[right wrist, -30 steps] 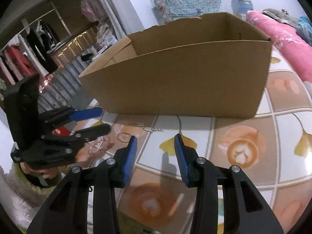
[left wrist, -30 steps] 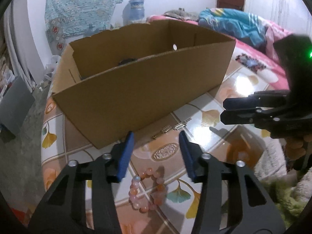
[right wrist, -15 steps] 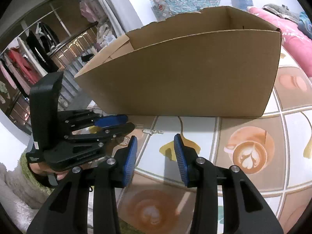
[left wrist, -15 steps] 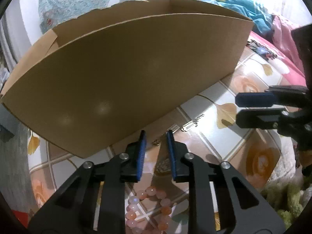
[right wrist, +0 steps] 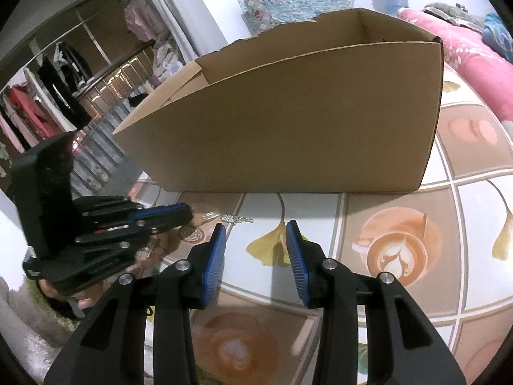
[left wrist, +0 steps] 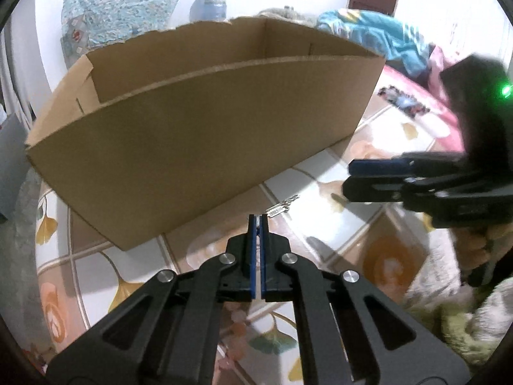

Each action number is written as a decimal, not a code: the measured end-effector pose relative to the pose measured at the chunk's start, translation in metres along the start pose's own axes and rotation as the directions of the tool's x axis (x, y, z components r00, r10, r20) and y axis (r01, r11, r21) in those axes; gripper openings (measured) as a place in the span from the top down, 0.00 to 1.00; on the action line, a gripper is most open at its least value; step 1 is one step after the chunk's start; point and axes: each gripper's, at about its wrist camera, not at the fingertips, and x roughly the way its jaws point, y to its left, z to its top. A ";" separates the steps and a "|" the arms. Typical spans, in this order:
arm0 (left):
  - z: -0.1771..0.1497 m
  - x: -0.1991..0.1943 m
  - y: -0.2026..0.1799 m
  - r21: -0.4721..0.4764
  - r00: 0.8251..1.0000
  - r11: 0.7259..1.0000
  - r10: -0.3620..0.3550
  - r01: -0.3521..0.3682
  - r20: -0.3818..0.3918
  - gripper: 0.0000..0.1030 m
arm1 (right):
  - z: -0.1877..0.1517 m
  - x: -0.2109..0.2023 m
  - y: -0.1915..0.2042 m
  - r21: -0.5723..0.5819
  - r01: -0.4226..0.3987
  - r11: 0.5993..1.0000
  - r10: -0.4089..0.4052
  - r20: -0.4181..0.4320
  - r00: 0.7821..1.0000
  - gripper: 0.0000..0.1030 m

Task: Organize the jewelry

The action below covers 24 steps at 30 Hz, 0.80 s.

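Below, patterned tabletop [right wrist: 474,199] bears cardboard box [right wrist: 288,122]; left jaws pressed together, right jaws wide.

Your table [right wrist: 400,292], latte-and-ginkgo cloth: box [right wrist: 288,122] at back; silver clips [right wrist: 235,218] before it; bead bracelet [left wrist: 239,324] nearer you.
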 end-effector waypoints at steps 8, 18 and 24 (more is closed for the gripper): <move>0.003 -0.019 0.004 -0.054 0.998 0.998 -0.038 0.040 0.046 0.99 | 0.002 0.005 0.005 -0.040 -0.011 0.999 0.011 -0.012 1.000 0.63; 0.001 -0.025 0.013 -0.073 0.996 0.996 -0.040 0.045 0.079 0.99 | 0.012 0.034 0.042 -0.303 0.051 0.952 -0.064 -0.033 0.997 0.63; 0.001 -0.030 0.023 -0.088 0.994 0.995 -0.036 0.045 0.099 0.99 | 0.017 0.049 0.043 -0.382 0.052 0.923 -0.084 -0.070 0.994 0.70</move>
